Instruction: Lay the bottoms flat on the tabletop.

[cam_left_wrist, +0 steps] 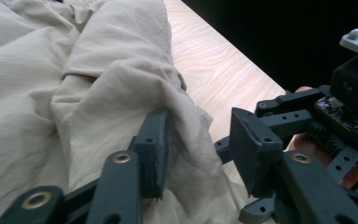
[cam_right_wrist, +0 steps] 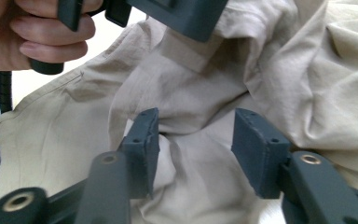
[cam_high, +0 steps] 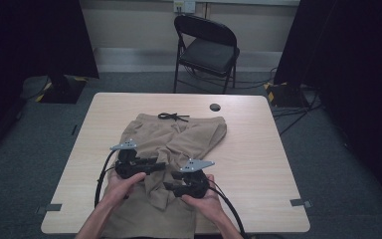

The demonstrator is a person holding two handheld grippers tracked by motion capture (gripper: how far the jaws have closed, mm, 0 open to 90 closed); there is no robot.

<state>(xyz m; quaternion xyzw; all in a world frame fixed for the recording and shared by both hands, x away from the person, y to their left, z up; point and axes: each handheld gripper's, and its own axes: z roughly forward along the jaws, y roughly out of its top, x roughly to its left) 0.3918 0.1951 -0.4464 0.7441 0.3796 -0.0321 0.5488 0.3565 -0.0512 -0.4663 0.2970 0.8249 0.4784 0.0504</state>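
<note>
Khaki shorts point(cam_high: 174, 149) lie on the wooden surface point(cam_high: 258, 149), long axis running near-to-far from the person, waistband w/ black drawstring point(cam_high: 173, 116) at the far end, legs toward the near edge & bunched in the middle. Left tool point(cam_high: 151, 165) sits over the crumpled middle, jaws apart w/ a fabric ridge point(cam_left_wrist: 186, 135) between them, not clamped. Right tool point(cam_high: 171, 187) just beside it, jaws also apart over a fold point(cam_right_wrist: 191, 135), touching cloth w/o gripping.
</note>
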